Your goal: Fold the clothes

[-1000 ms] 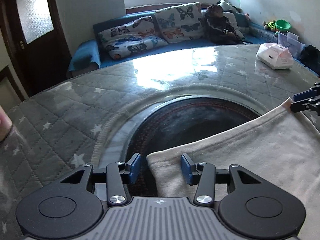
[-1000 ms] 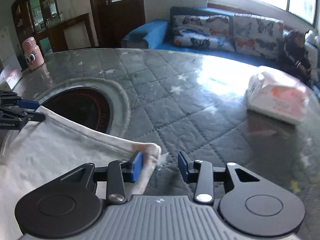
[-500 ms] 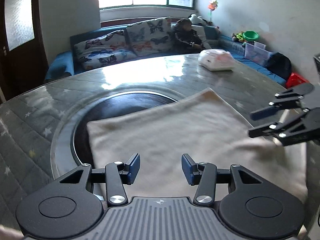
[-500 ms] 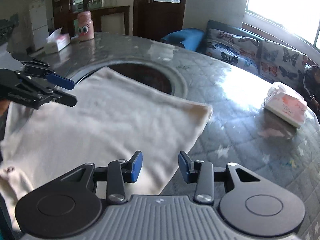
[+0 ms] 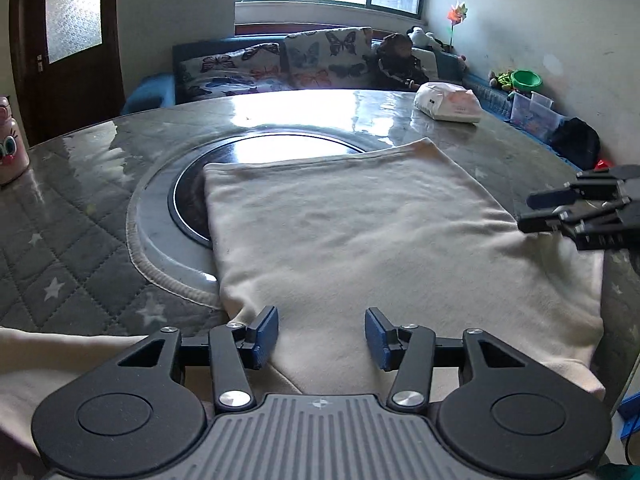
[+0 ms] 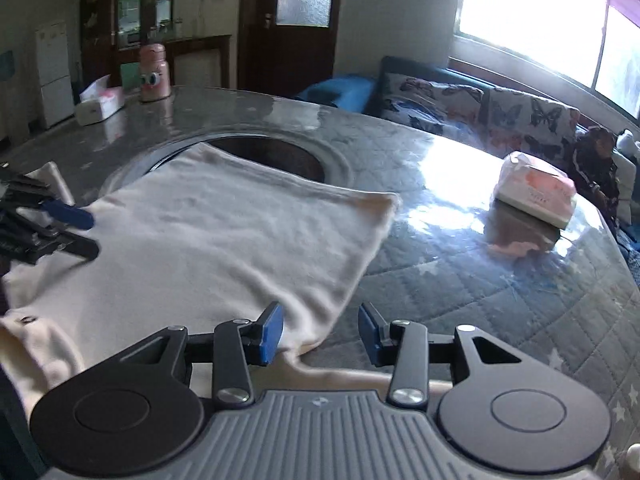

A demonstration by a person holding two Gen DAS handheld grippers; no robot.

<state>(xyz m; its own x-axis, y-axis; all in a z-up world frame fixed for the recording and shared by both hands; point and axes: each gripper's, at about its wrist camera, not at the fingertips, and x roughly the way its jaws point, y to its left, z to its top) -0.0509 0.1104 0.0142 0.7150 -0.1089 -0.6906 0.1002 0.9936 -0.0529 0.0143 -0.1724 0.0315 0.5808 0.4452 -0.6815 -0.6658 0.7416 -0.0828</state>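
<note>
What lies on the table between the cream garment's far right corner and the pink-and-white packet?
Nothing: between the cream garment and the packet only bare, glossy quilted table shows, clearest in the right wrist view.

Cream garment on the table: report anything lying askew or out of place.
The cream garment lies mostly flat, but its far left corner overhangs the dark round recess in the table's middle instead of resting on the quilted cover. The near edge drapes off the table. Nothing spilled or damaged shows.
</note>
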